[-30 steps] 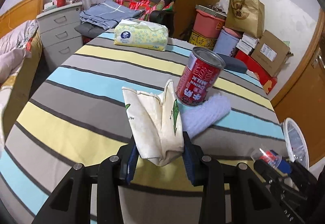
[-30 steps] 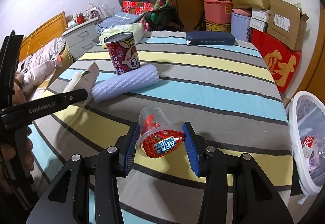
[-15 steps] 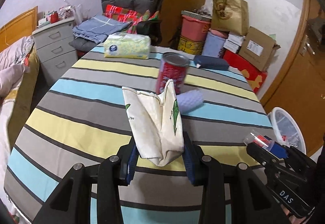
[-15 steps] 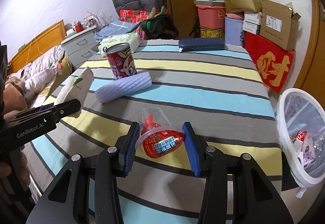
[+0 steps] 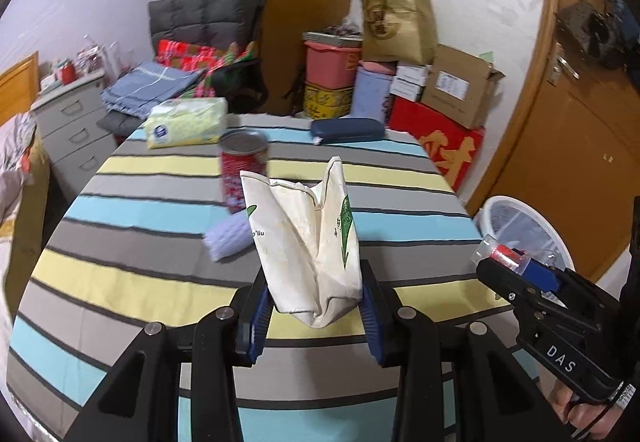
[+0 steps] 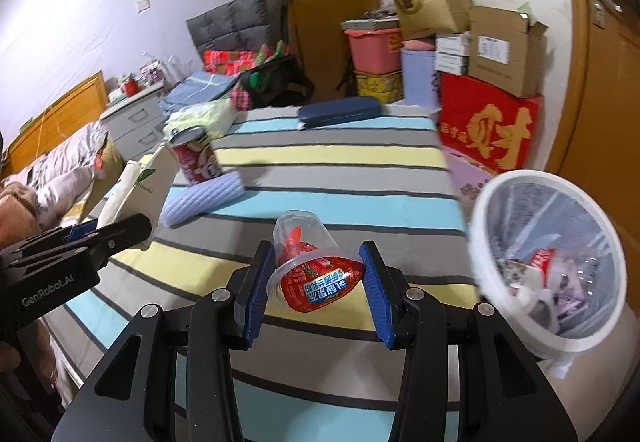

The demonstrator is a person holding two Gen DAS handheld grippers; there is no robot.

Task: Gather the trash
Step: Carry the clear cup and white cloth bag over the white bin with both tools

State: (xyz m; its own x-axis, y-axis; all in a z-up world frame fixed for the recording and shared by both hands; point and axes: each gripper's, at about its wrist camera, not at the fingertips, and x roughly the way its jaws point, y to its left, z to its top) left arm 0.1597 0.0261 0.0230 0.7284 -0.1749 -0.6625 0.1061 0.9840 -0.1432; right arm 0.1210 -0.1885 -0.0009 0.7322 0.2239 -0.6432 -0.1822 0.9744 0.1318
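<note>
Both tools have risen and swung toward the white trash bin (image 6: 548, 266), now larger at the right of the right wrist view, just past the worktop (image 6: 332, 157) edge. Left tool (image 5: 314, 308) clamps a crumpled cream carton (image 5: 308, 246); right tool (image 6: 316, 282) clamps a clear yogurt cup (image 6: 316, 274) with a red lid. Behind on the stripes stand a red can (image 5: 240, 169), a lavender foam roll (image 5: 230, 240), tissue pack (image 5: 186, 121) and dark blue case (image 5: 348, 129). Open cloth lies between cup and bin rim.
</note>
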